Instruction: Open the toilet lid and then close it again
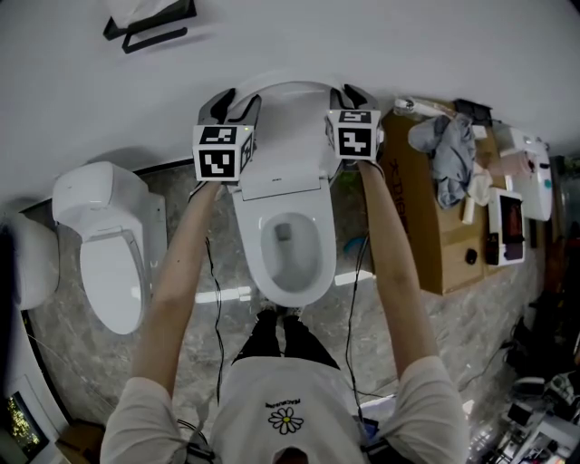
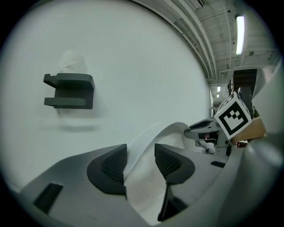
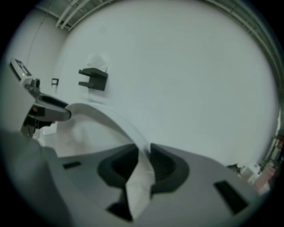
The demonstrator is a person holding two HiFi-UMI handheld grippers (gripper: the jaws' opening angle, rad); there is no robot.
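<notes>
We look down from the head view on a white toilet (image 1: 292,263) against a pale wall. Its toilet lid (image 1: 281,136) stands raised upright against that wall, and the bowl below is open. The left gripper (image 1: 233,104) sits at the lid's upper left edge and the right gripper (image 1: 352,98) at its upper right edge. From up here we cannot read the jaws, because the marker cubes cover them.

The 2 gripper views supply that. In the left gripper view the lid's rim fills the gap between the 2 dark pads (image 2: 116,165). The jaws stand fairly wide, and as far as we can see both pads touch the rim. The same view shows the right gripper's marker cube (image 2: 233,116) further along the rim. In the right gripper view the jaws are drawn much closer and pinch a thin part of the rim, with a pad (image 3: 163,165) pressed on each face. From there the lid curves away to the left.

Only the head view shows a 2nd toilet (image 1: 104,245) to the left and a cardboard box (image 1: 426,227) to the right with a grey cloth (image 1: 450,149) on top. All 3 views show a dark wall bracket (image 1: 149,27) above the lid.
</notes>
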